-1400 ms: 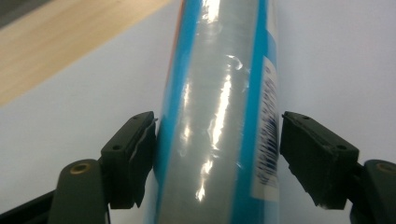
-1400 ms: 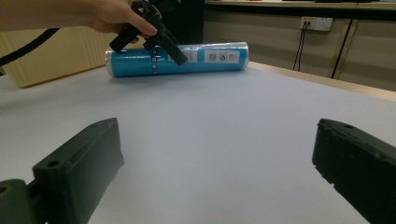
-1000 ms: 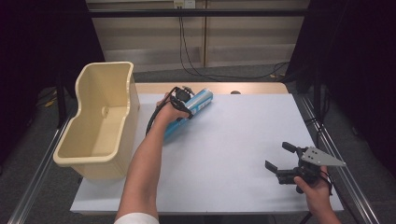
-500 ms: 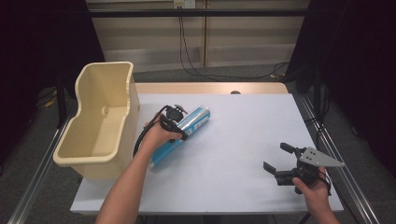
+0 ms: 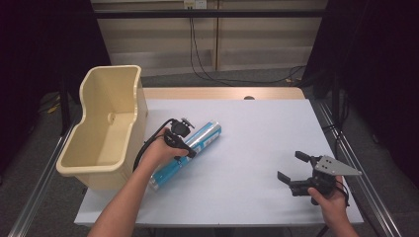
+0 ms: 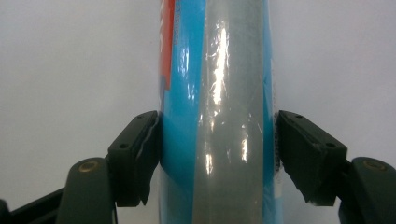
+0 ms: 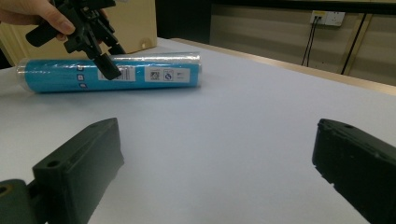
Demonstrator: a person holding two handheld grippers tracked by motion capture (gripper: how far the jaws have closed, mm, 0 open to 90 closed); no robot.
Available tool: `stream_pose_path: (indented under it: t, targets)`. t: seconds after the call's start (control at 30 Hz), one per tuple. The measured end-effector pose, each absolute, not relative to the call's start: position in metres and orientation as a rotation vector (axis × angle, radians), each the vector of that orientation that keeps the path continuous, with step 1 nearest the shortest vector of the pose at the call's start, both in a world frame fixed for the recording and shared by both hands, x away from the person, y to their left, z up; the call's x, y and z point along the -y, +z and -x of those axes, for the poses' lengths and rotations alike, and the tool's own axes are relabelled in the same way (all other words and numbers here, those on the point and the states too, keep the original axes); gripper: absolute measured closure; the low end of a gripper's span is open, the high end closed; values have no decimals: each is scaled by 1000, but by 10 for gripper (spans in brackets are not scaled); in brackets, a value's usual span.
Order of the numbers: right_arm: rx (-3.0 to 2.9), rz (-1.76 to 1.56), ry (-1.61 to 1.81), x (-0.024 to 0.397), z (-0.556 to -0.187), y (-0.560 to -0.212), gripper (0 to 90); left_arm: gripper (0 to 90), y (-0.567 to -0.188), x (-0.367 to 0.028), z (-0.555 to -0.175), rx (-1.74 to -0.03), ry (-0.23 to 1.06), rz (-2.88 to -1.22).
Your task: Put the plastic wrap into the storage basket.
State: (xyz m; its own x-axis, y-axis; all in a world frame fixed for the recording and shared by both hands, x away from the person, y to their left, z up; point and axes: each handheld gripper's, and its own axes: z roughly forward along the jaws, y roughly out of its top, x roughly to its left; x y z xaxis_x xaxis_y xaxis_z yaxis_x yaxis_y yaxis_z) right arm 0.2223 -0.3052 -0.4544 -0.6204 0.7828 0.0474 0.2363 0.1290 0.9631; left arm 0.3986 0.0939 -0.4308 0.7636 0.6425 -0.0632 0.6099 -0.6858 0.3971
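Item: blue plastic-wrapped roll (image 5: 188, 152), long cylinder with a printed label, lying slantwise on the white tabletop (image 5: 257, 148) just beside the cream bin (image 5: 106, 126). Status: held. The left claw (image 5: 184, 146) is clenched across the roll's middle; in the left gripper view both pads (image 6: 135, 156) press against the wrapper on either side, the film puckering at the contact. Change noted: a second ago the roll and the left hand stood farther up the tabletop near its far edge; both have since come toward the person and along the bin's side, the roll now sitting lower and nearer the tabletop's middle. Reading: the roll has been dragged or carried in the grip, most likely being repositioned for loading into the bin, whose open top lies directly alongside; a lift over the bin wall appears to be what remains. The right claw (image 5: 296, 170) rests near the tabletop's near right corner, jaws spread wide with nothing between them, unchanged in place.
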Motion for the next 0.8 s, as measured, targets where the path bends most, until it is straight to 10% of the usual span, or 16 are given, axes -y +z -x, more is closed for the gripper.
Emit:
stream_pose_path:
  t: [0.8]
  targets:
    - [-1920, -989, 1519, 309, -222, -454, 11, 322, -427, -70, -417, -1074, -20, -2694]
